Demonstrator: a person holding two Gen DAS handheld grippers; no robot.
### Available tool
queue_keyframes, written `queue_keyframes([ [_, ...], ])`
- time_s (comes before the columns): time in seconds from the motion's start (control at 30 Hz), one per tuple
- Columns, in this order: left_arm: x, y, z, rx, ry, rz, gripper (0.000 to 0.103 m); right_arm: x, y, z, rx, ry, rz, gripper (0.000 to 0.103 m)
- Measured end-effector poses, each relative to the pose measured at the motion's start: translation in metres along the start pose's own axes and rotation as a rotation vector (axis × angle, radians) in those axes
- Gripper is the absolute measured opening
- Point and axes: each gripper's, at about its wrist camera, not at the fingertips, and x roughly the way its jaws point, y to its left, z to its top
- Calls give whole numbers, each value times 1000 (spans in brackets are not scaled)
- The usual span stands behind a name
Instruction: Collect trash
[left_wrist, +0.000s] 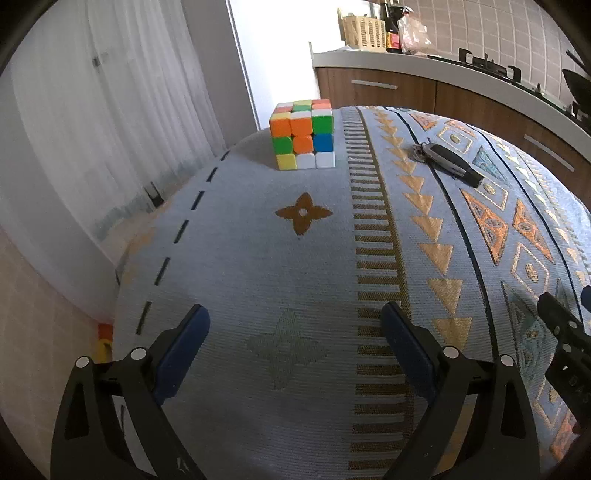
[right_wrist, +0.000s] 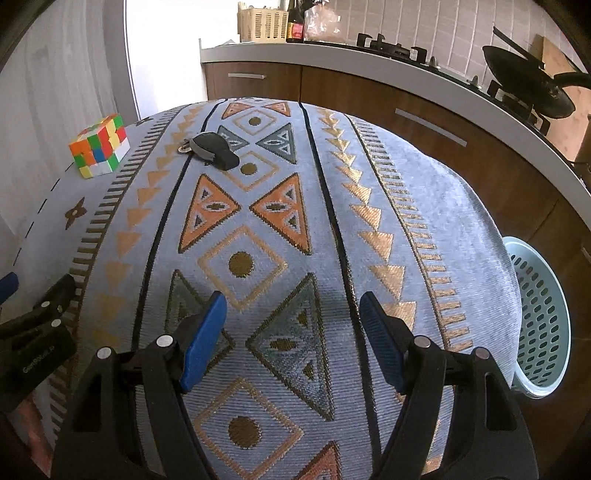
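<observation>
A light-blue perforated basket (right_wrist: 541, 321) stands on the floor past the table's right edge. No trash item shows on the patterned tablecloth (right_wrist: 280, 229). My left gripper (left_wrist: 295, 314) is open and empty above the cloth near the front. My right gripper (right_wrist: 293, 301) is open and empty above the cloth's middle. The left gripper also shows at the left edge of the right wrist view (right_wrist: 33, 314), and the right gripper shows at the right edge of the left wrist view (left_wrist: 565, 332).
A colourful puzzle cube (left_wrist: 303, 134) (right_wrist: 99, 146) sits at the far left of the table. A black key fob (left_wrist: 448, 162) (right_wrist: 214, 147) lies at the far middle. A kitchen counter (right_wrist: 369, 59) with a stove and pan (right_wrist: 524, 88) runs behind.
</observation>
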Motion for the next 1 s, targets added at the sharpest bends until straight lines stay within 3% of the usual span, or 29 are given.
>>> queue_keyframes([
  [0.13,-21,-2,0,1,-98,0,91,-30,-21,-3,99,-154,6,70],
  [0.2,-43,-8,2,6,-197,-59,91,-40,-34,-2,139,-187,-23,70],
  [0.27,-59,-17,7,25,-245,-91,91,-44,-50,3,152,-191,-82,70],
  [0.57,-98,-64,18,86,-304,-243,91,-70,-117,-6,259,-218,-213,70],
  [1.0,-122,-111,15,168,-358,-311,91,-107,-142,-13,295,-292,-287,70],
])
